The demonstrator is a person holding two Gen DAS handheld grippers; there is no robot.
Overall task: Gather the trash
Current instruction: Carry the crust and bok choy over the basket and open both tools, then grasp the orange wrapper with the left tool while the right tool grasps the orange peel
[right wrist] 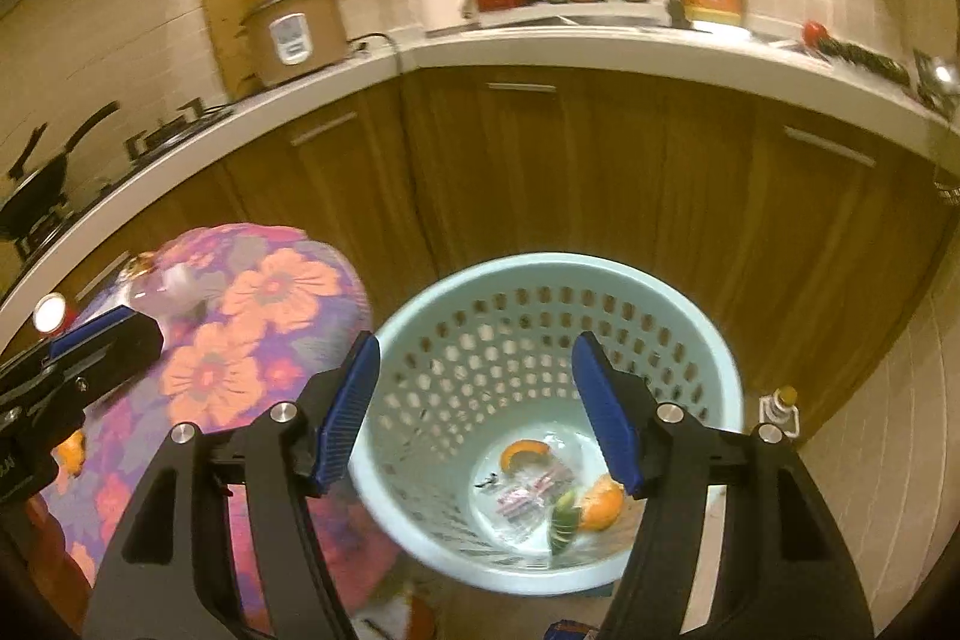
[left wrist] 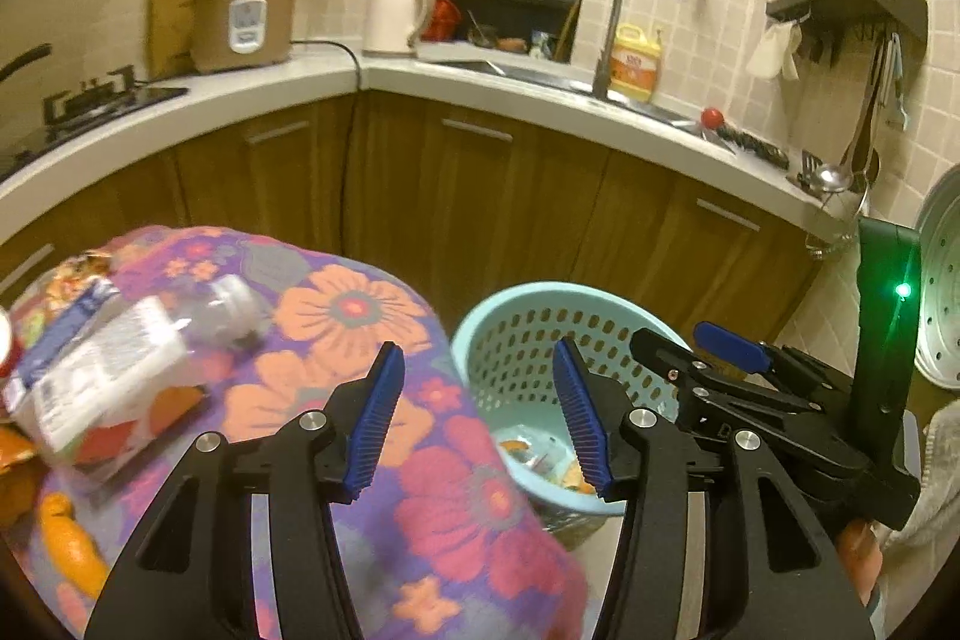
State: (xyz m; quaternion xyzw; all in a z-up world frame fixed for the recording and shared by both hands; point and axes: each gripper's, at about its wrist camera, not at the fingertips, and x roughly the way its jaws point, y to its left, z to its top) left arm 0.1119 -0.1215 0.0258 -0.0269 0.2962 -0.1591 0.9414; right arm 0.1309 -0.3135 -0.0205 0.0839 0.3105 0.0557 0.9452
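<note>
**Both grippers empty, trash waits on the bench**

The right gripper (right wrist: 474,412) hangs over the pale blue basket (right wrist: 729,370), fingers apart and empty; peel and wrappers (right wrist: 534,490) lie at its bottom. The left gripper (left wrist: 477,418), fingers also apart, sits near the flowered bench (left wrist: 372,316), where the carton (left wrist: 102,388) and bottle (left wrist: 225,310) remain at far left. Judged risk: a hurried grab could knock the bottle, rolling it off the bench.

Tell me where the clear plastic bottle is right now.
In the left wrist view the clear plastic bottle lies on its side on the flowered tablecloth, at left, beside a white packet, left of the light blue basket.
</note>
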